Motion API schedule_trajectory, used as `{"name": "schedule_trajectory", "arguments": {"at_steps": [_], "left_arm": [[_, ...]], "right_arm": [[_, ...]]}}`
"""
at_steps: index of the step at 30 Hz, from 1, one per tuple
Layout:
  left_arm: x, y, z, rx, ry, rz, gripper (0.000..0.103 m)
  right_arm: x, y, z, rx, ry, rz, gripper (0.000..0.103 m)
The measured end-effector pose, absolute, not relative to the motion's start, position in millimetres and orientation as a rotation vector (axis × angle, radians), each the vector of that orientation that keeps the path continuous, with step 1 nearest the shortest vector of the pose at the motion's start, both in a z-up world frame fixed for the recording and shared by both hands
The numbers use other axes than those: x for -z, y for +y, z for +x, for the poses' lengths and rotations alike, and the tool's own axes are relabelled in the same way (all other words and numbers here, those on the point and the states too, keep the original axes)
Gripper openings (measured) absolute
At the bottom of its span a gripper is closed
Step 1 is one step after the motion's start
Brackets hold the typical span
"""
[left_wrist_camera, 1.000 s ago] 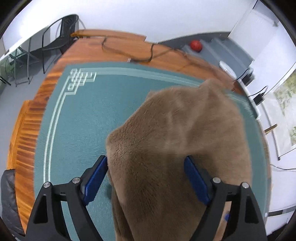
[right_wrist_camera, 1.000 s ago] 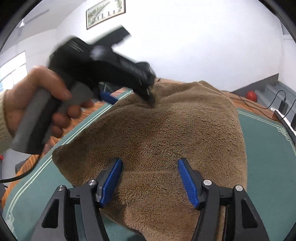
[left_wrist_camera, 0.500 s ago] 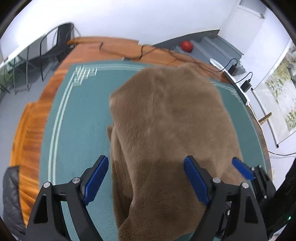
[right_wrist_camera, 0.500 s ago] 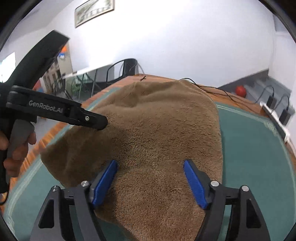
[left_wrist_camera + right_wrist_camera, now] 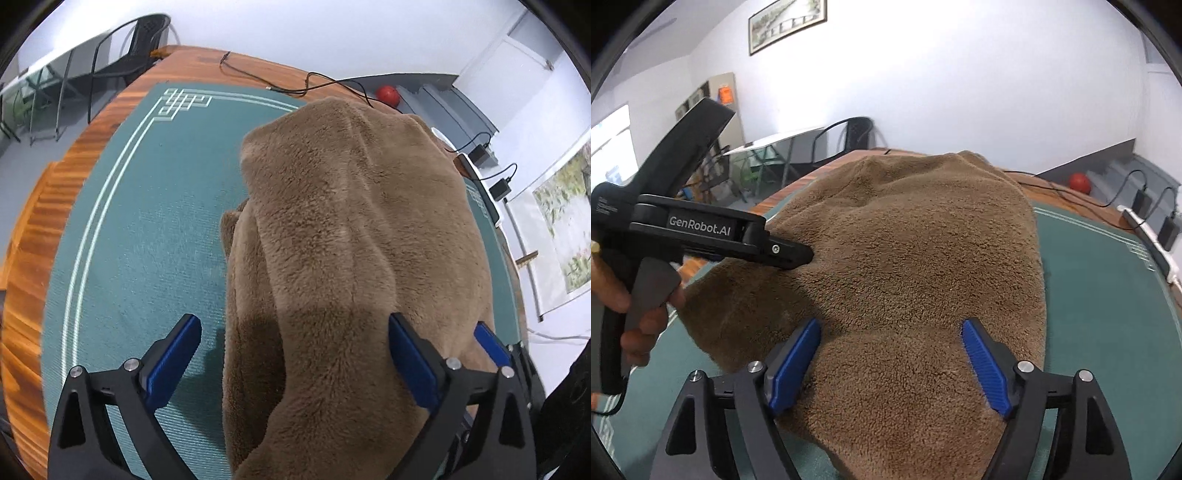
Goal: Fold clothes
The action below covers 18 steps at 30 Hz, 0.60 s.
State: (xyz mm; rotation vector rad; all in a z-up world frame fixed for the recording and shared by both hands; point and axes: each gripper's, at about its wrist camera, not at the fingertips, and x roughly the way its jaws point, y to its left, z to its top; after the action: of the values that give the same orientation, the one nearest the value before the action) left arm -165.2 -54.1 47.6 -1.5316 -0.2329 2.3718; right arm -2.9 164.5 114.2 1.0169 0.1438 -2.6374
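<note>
On the green mat (image 5: 140,236) covering the wooden surface (image 5: 33,258) lay one brown fleece garment (image 5: 351,229), folded over on itself, a lower layer showing along its left edge in the left wrist view.

Left gripper (image 5: 293,363): jaws opening, blue pads wide apart, the garment's near end between them but neither pad pressing on it. One finger reached over the garment's left side in the right wrist view, held by a person's hand (image 5: 631,314).

Right gripper (image 5: 890,363): jaws opening, pads apart, fleece lying slack between them, no grip evident.

Step in hand, as judged: release after a fold. Both grippers stood over the near end of the garment with the cloth let go and resting flat on the mat.

Next move, as judged: the grippers would need to clear the fleece without dragging the thick pile, then find a fresh edge or pair of corners for a further fold, or press the stack flat. The upper layer sat slightly askew on the lower one, so squaring the edges may be called for first.

Also present: black cable (image 5: 295,85), red ball (image 5: 388,96), chair (image 5: 129,55).
</note>
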Motion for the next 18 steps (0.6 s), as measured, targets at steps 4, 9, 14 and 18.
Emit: {"name": "schedule_trajectory", "arguments": {"at_steps": [4,9,14,18], "left_arm": [[-70,-42,-157,-2.480,-0.075,-1.459,0.100],[-92,-29,-142,-2.564,0.067,-1.364,0.100],[-104,-26,-135,-2.602,0.113,-1.326,0.100],[-107,-21,-133,-2.601,0.111,-1.329,0.100]], "right_arm": [[-124,171,-9,2.591,0.121,1.054,0.084],[-137,187,-5,2.643,0.077,1.060,0.085],[-142,205,3,2.682,0.033,1.091,0.085],[-145,216,8,2.705,0.008,1.116,0.085]]}}
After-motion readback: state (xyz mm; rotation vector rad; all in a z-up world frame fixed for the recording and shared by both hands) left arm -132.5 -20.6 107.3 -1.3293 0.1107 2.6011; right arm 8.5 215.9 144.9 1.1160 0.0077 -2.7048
